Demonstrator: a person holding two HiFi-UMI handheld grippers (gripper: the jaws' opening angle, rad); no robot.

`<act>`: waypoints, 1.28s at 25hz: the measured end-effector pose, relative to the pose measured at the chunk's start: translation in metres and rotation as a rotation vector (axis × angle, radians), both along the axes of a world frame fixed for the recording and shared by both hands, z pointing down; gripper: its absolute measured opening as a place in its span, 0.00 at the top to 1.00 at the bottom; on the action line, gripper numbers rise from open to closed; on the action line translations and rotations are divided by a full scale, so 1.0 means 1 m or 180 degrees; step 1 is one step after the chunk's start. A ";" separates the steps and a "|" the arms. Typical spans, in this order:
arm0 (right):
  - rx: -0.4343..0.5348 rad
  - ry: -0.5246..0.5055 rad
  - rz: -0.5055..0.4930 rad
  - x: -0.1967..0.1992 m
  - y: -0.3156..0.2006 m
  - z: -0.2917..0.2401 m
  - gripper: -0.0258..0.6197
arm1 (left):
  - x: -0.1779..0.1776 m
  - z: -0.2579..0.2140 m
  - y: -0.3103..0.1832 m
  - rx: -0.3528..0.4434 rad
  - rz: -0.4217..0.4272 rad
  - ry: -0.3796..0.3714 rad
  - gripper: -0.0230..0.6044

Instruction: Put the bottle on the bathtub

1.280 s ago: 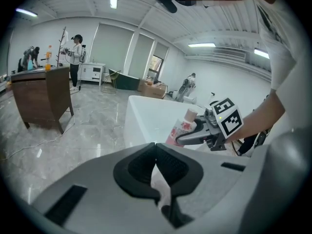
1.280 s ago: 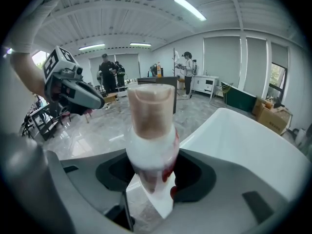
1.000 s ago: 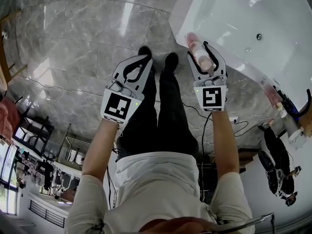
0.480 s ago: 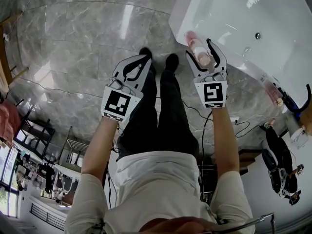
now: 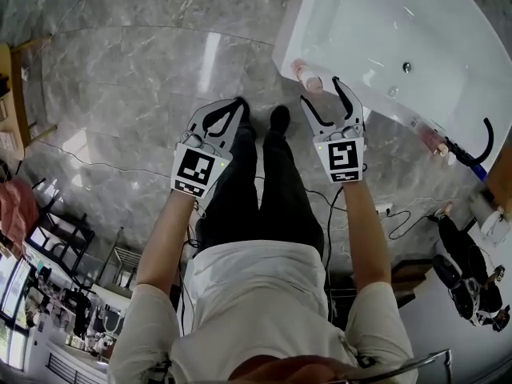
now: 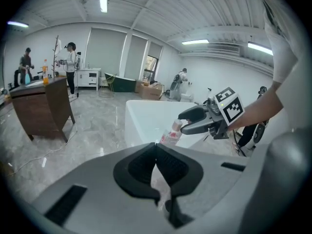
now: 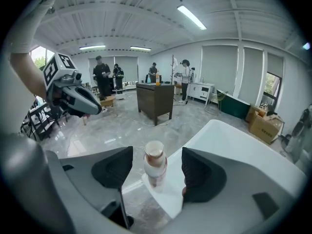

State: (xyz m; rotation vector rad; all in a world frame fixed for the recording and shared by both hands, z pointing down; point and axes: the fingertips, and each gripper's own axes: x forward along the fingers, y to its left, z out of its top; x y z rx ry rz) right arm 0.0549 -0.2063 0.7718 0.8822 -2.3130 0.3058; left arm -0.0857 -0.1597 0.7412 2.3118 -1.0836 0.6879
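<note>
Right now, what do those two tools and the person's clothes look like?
The left gripper and right gripper are light grey bodies ending in two curved jaws lined with black ribbed pads. Each carries a white cube with a black square marker and a small green light. The person wears a white short-sleeved shirt and dark trousers.

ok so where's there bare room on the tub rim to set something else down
The bathtub rim running away from the corner bottle is bare. The near rim is bare from the open right hand-held gripper to a second pink bottle and black fitting, which crowd that end.
</note>
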 end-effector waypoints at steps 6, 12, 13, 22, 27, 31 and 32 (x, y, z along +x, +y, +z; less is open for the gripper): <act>-0.0089 0.0053 0.0069 0.014 0.020 -0.051 0.49 | 0.003 -0.048 0.019 0.0062 0.0123 -0.0128 0.95; -0.0130 -0.0044 0.0353 0.034 0.023 -0.102 0.49 | 0.011 -0.104 0.021 0.0283 0.0141 -0.0138 0.95; -0.0125 -0.0077 0.0377 0.035 0.025 -0.111 0.49 | 0.011 -0.112 0.022 0.0296 0.0132 -0.0127 0.95; -0.0031 -0.0386 0.0563 0.048 0.056 -0.211 0.62 | 0.019 -0.199 0.046 0.0424 0.0115 0.0071 0.95; 0.0086 -0.0436 0.0681 0.060 0.071 -0.257 0.70 | 0.014 -0.238 0.055 0.0522 0.0074 0.0084 0.95; 0.0159 -0.0457 0.0802 0.071 0.083 -0.285 0.77 | 0.010 -0.266 0.062 0.0610 0.0024 0.0109 0.95; 0.0172 -0.0491 0.0826 0.074 0.085 -0.291 0.77 | 0.010 -0.272 0.063 0.0641 0.0014 0.0118 0.95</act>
